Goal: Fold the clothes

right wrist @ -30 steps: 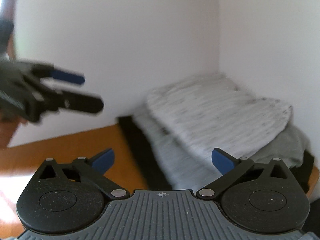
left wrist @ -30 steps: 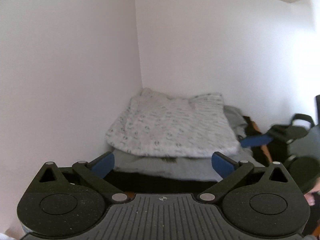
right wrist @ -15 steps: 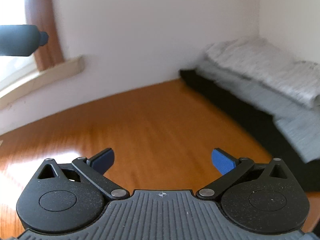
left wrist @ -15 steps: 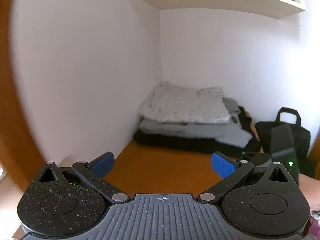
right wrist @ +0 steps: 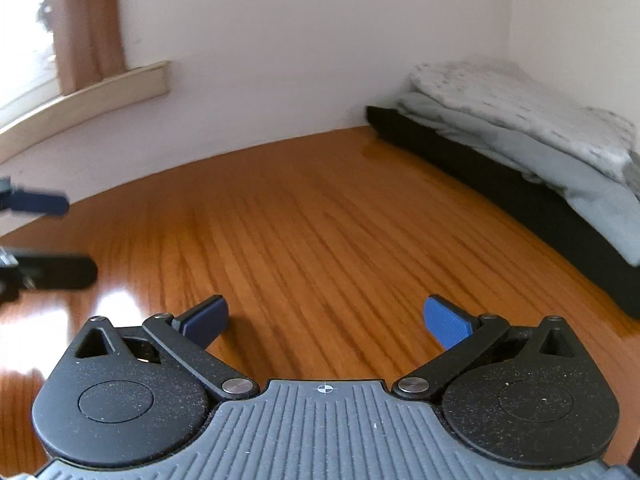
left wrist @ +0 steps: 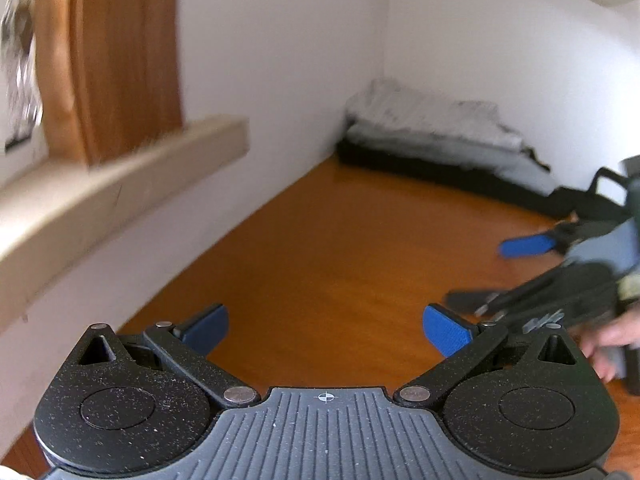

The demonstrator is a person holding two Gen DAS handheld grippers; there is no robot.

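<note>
Both claws have pulled back from the stack (right wrist: 520,120), now far right in the bench (right wrist: 320,220) corner. Left claw (left wrist: 326,330) and right claw (right wrist: 326,322) are spread, empty. Soft, light cloth: speckled white over grey over black; best pinched at a near corner.

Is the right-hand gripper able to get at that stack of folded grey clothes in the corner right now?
Probably yes: the right gripper is open and empty, with only bare wooden tabletop between it and the stack of folded grey clothes, though it would need moving closer.
</note>
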